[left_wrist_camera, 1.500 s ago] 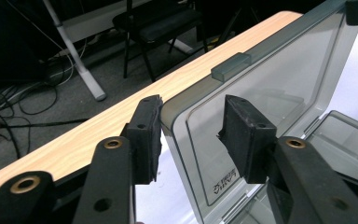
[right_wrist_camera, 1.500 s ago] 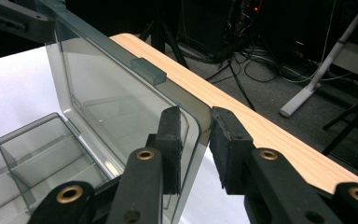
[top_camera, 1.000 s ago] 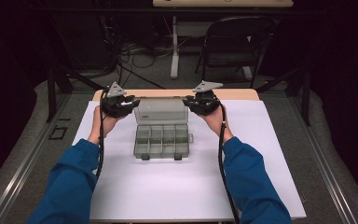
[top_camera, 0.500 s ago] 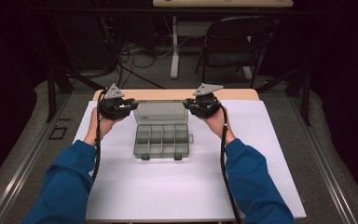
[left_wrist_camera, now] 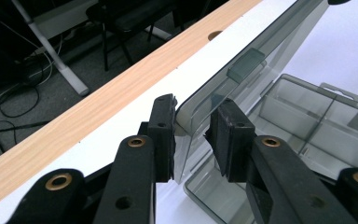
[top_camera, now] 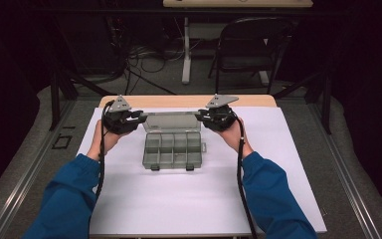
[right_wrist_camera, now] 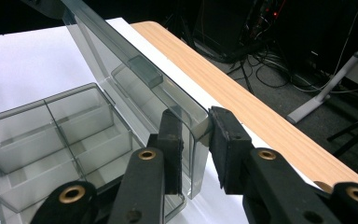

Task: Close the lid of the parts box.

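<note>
The left gripper (top_camera: pixel 140 116) sits at the left corner of the lid (top_camera: pixel 173 121). Its jaws stand on both sides of the lid's edge, with a small gap at the inner one, so I cannot tell if they pinch it. The lid belongs to a clear plastic box (top_camera: pixel 172 151), which rests in the middle of the white table (top_camera: pixel 189 199). The lid stands up at the back of the box, over the empty little compartments (top_camera: pixel 173 147). The right gripper (top_camera: pixel 202 117) is at the right corner of the lid, closed on that edge. To do this well, both hands should move together and slowly, so the lid does not twist or slip.
</note>
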`<state>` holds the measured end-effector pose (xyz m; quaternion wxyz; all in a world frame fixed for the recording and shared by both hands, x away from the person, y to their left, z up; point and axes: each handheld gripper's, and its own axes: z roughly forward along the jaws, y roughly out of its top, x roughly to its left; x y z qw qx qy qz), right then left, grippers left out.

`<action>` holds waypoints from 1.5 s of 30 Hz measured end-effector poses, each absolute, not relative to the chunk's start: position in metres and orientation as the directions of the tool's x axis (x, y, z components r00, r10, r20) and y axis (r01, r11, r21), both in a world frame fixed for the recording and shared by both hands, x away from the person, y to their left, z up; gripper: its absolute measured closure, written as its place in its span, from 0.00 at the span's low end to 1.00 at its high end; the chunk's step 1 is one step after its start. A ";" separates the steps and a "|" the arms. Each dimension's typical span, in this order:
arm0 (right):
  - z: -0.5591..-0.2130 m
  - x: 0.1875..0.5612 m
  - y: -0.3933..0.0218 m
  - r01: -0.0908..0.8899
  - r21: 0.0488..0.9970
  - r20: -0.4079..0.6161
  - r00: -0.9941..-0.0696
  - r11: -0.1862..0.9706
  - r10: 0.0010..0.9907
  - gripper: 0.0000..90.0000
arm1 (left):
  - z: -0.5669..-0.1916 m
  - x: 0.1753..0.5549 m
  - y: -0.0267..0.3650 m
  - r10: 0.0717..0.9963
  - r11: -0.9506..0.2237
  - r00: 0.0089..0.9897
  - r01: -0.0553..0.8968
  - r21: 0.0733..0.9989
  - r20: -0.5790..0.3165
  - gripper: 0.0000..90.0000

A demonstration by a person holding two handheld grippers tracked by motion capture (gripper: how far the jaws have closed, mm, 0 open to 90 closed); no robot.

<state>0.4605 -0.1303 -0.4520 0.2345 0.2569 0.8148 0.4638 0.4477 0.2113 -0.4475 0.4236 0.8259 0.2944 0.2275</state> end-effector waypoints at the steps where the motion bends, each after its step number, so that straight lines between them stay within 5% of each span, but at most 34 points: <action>1: -0.452 0.459 -0.130 0.202 0.876 -0.144 -0.759 0.439 0.635 0.82 | -0.448 0.447 0.211 0.678 -0.470 0.723 0.289 0.834 0.131 0.78; 11: -0.455 0.452 -0.131 0.171 0.874 -0.174 -0.765 0.455 0.620 0.81 | -0.451 0.442 0.212 0.670 -0.464 0.731 0.280 0.840 0.127 0.75; 15: -0.455 0.452 -0.131 0.169 0.873 -0.176 -0.766 0.458 0.618 0.81 | -0.444 0.443 0.211 0.656 -0.475 0.743 0.274 0.836 0.129 0.55; 17: -0.455 0.452 -0.132 0.170 0.874 -0.175 -0.765 0.456 0.620 0.81 | -0.438 0.442 0.212 0.651 -0.447 0.751 0.267 0.854 0.106 0.53; 26: -0.454 0.451 -0.131 0.168 0.871 -0.178 -0.769 0.462 0.614 0.80 | -0.424 0.447 0.207 0.708 -0.397 0.702 0.305 0.866 0.077 0.98; 31: -0.454 0.448 -0.132 0.167 0.869 -0.177 -0.775 0.466 0.607 0.78 | -0.428 0.445 0.203 0.695 -0.409 0.715 0.316 0.856 0.067 1.00; 38: -0.452 0.434 -0.136 0.163 0.867 -0.159 -0.804 0.470 0.573 0.50 | -0.433 0.437 0.201 0.680 -0.437 0.730 0.318 0.842 0.077 1.00; 40: -0.448 0.429 -0.139 0.148 0.875 -0.155 -0.815 0.460 0.558 0.55 | -0.435 0.433 0.200 0.675 -0.440 0.734 0.312 0.842 0.080 1.00; 45: -0.437 0.420 -0.139 0.130 0.901 -0.147 -0.808 0.415 0.571 0.90 | -0.439 0.427 0.199 0.669 -0.447 0.739 0.313 0.838 0.082 1.00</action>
